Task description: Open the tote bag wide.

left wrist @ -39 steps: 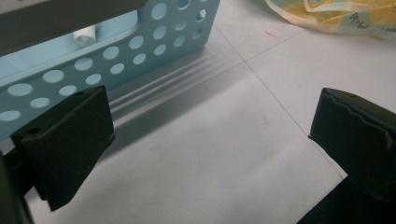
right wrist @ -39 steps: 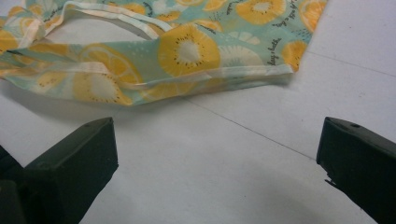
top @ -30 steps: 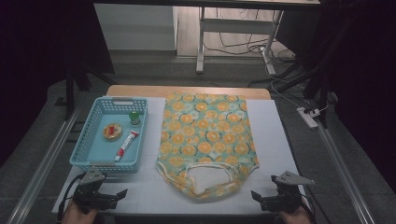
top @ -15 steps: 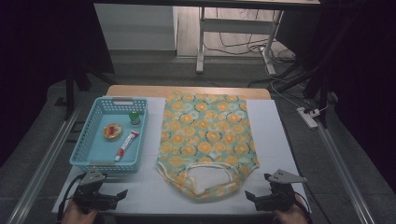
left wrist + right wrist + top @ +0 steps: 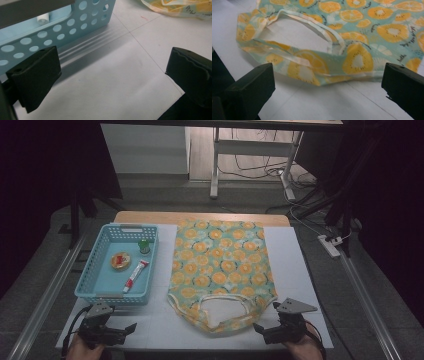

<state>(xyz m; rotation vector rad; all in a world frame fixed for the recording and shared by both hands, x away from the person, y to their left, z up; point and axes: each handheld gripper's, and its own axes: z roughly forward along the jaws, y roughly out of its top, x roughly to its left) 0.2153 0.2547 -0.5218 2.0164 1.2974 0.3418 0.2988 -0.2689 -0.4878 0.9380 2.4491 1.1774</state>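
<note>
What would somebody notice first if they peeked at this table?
Probably the bright orange-slice patterned cloth bag, lying flat in the middle of the white table. Left of it sits a blue basket with small things inside, and at the near edge the left gripper and right gripper wait open.

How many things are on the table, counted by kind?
Basket: 1
Bag: 1
Tube: 1
Round tin: 1
Green bottle: 1
Gripper: 2, left and right
Total: 7
</note>
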